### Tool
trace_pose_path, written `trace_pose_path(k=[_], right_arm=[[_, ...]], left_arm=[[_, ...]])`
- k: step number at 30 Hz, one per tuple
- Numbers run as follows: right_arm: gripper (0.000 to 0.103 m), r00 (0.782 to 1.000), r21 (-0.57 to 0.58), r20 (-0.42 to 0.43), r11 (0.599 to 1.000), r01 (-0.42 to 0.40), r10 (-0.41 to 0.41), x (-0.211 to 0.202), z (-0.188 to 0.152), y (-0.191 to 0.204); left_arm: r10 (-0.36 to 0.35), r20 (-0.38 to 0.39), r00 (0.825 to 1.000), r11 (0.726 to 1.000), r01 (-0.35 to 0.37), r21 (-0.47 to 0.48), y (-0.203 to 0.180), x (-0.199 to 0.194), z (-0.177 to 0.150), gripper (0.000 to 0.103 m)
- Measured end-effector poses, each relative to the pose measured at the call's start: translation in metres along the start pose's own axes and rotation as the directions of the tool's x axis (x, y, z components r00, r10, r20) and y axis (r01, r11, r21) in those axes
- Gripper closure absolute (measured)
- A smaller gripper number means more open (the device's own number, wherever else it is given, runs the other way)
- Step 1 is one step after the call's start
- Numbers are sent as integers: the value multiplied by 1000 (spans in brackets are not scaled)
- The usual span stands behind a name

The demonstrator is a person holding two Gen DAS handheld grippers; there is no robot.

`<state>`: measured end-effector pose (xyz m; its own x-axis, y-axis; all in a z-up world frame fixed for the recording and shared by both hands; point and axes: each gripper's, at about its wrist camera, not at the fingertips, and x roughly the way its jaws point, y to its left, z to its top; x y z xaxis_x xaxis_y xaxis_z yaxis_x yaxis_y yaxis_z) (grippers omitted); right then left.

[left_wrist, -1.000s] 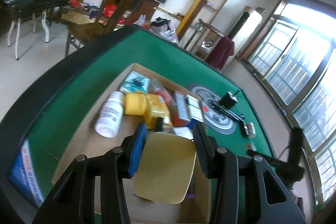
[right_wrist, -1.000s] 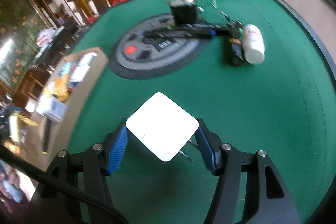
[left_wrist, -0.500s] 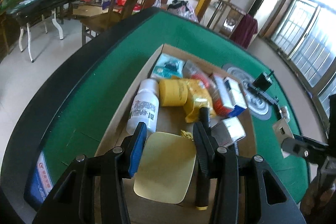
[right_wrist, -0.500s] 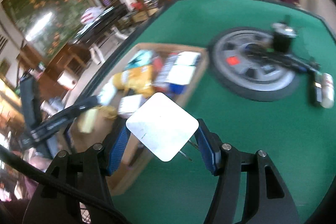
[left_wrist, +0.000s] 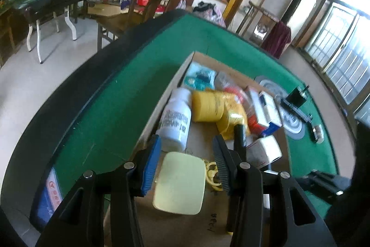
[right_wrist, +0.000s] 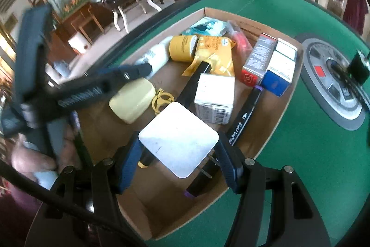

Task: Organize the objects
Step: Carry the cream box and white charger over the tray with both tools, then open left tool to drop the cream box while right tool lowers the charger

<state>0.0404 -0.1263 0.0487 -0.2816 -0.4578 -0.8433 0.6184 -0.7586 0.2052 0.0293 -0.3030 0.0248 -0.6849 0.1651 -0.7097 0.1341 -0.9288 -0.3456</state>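
Pale yellow rounded-square case (left_wrist: 179, 183) is held between the left gripper (left_wrist: 186, 162) fingers, low over the near-left part of the cardboard box (right_wrist: 286, 105). White rounded-square charger (right_wrist: 179, 139), prongs down, is held in the right gripper (right_wrist: 179, 162) above the box's near edge. Already in the box: white bottle (left_wrist: 176, 118) lying along the left wall, yellow tape roll (left_wrist: 207, 107), yellow pouch (right_wrist: 214, 51), white carton (right_wrist: 214, 95), black marker (right_wrist: 242, 119) along the right wall.

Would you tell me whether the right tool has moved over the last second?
Yes. The right tool, holding the white charger, swung left from the green felt to above the cardboard box.
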Motion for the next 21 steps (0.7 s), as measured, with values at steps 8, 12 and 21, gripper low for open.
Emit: trace_pose_path(k=[8, 12, 21], right_arm=[[41, 988, -127, -2, 980, 154, -156, 18, -1, 22], [41, 986, -145, 0, 975, 167, -169, 22, 1, 28], [41, 958, -239, 71, 928, 285, -276, 18, -13, 52]], left_arm=[[35, 82, 996, 999, -33, -26, 7, -18, 3, 54], [49, 95, 994, 997, -44, -62, 17, -20, 2, 53], [92, 120, 989, 993, -81, -89, 26, -27, -2, 50]])
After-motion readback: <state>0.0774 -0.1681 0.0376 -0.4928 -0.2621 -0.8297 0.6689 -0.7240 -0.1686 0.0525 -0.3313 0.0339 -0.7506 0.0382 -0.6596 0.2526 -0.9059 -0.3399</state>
